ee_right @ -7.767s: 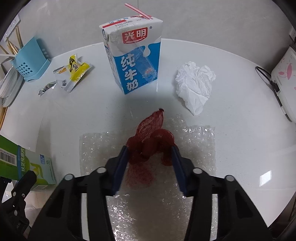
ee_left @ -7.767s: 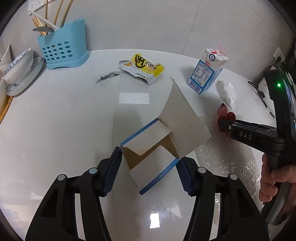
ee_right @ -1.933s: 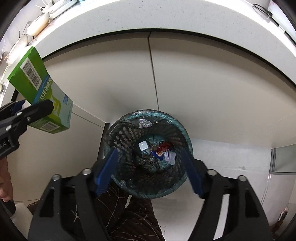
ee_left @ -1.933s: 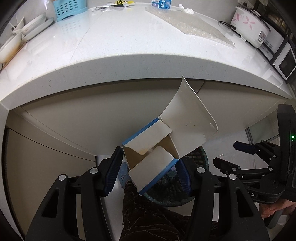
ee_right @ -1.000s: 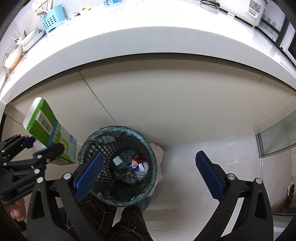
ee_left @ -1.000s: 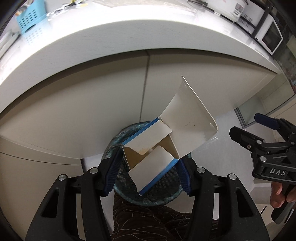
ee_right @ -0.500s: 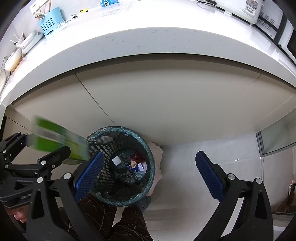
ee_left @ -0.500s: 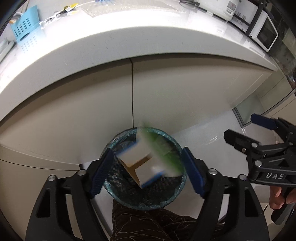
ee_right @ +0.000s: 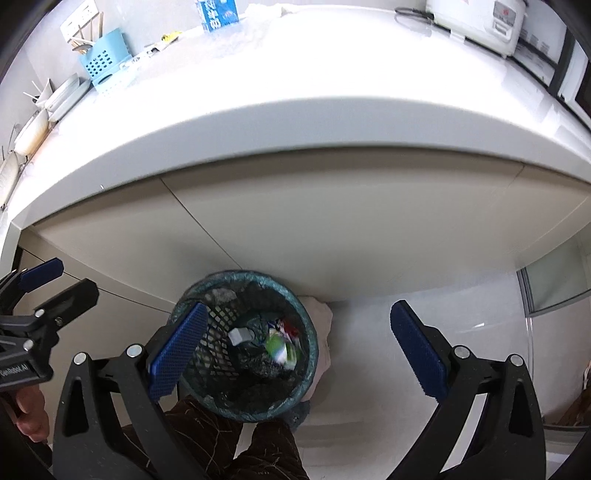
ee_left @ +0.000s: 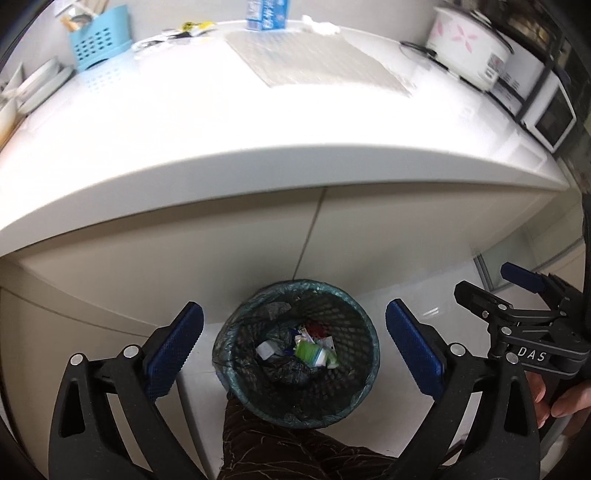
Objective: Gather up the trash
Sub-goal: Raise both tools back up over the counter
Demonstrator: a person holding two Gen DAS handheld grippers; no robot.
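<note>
A dark mesh waste basket (ee_left: 236, 332) lined with a green bag stands on the floor under the white counter (ee_left: 258, 173). The green and white box (ee_left: 312, 352) lies inside it among other trash. My left gripper (ee_left: 293, 325) hangs above the basket, its jaws opening wide with nothing between the pads. My right gripper (ee_right: 299, 314) is open and empty too, above the basket's (ee_right: 221, 275) right side, where the box (ee_right: 280, 349) shows again. Each gripper appears in the other's view: the right gripper (ee_left: 517, 291) and the left gripper (ee_right: 48, 284).
On the counter lie a blue milk carton (ee_left: 267, 14), a crumpled tissue (ee_left: 319, 26), a bubble wrap sheet (ee_left: 317, 62) and a yellow wrapper (ee_left: 194, 26). A blue utensil caddy (ee_left: 98, 44) and a rice cooker (ee_left: 469, 51) stand there. A person's trouser leg (ee_left: 288, 443) is beside the basket.
The box has dropped out of my left gripper into the basket. The left jaws have spread wide and the left gripper has risen a little. My right gripper stays open and still.
</note>
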